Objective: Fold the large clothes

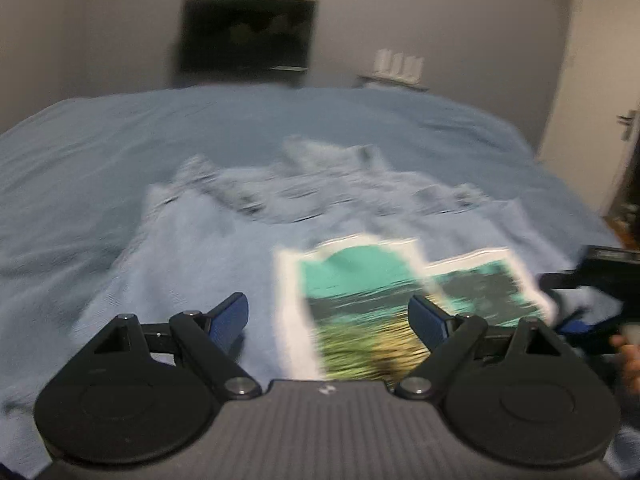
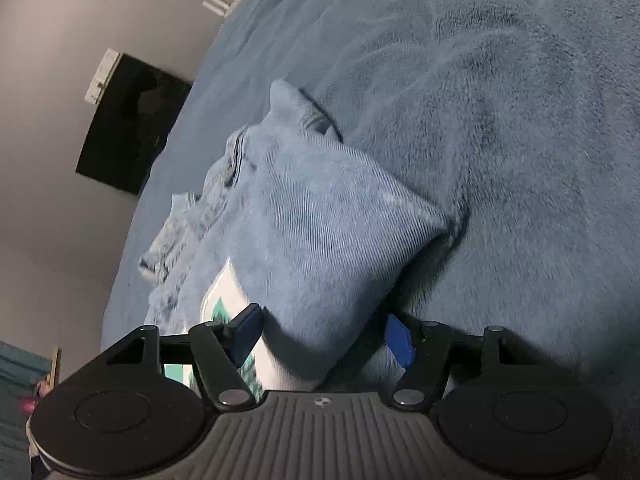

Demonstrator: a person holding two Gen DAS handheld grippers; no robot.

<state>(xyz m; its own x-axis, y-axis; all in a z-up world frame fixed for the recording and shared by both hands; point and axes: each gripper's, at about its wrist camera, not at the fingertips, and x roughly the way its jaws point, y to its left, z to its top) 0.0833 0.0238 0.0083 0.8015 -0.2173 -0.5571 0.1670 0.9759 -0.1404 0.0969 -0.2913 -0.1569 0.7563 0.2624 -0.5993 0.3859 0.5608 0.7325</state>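
Note:
A light blue garment (image 1: 224, 248) with a green and white print (image 1: 360, 300) lies spread on the blue bedspread (image 1: 120, 140). My left gripper (image 1: 328, 316) hovers over its near part, open, with the print's edge showing between the fingers and nothing gripped. In the right wrist view a folded flap of the garment (image 2: 320, 216) lies over the print (image 2: 224, 292). My right gripper (image 2: 324, 338) straddles the near end of that flap, rolled on its side. Its blue pads (image 2: 246, 336) stand apart from the cloth, so it is open. The left wrist view is blurred.
The bedspread (image 2: 520, 160) stretches wide around the garment. A dark wall screen (image 1: 246, 34) hangs beyond the bed's far edge. A white door (image 1: 592, 92) is at the right, with a small shelf (image 1: 396, 80) beside it. A hand (image 1: 630, 360) shows at the right edge.

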